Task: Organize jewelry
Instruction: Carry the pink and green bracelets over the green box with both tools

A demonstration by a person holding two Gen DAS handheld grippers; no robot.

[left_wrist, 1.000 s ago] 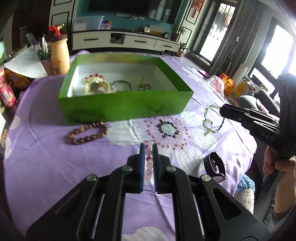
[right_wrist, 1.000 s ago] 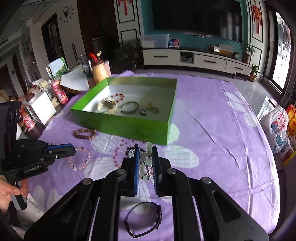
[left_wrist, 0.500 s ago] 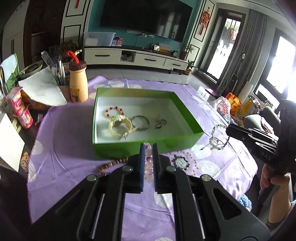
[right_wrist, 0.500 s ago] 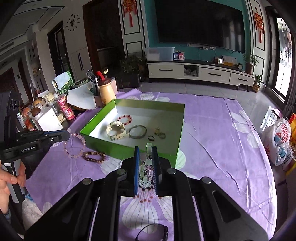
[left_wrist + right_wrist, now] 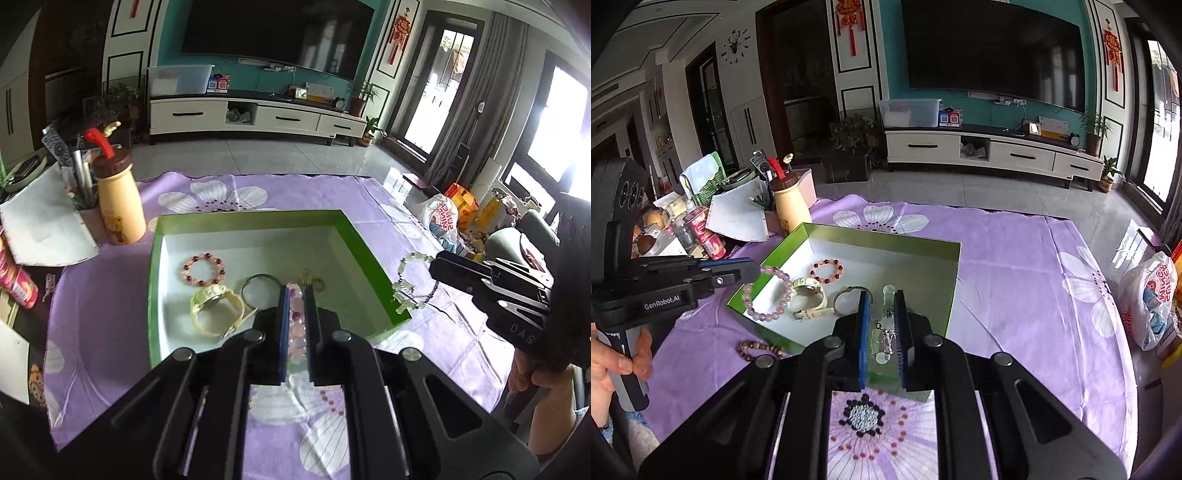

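Living room with a wall television [image 5: 993, 51]; purple floral cloth [image 5: 1015, 277] covers the counter; left tool [image 5: 295, 291] pinches pink bracelet [image 5: 768, 295], right tool [image 5: 881, 299] pinches pale green bracelet [image 5: 404, 291]

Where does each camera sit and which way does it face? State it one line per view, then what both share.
Left wrist: on the left tool, looking along its fingers over the green box; pink bead bracelet clamped; right tool and hand at right.
Right wrist: on the right tool, facing the box from the other side; pale green bracelet clamped; left tool at left.
Shared: box, cream watch, television.
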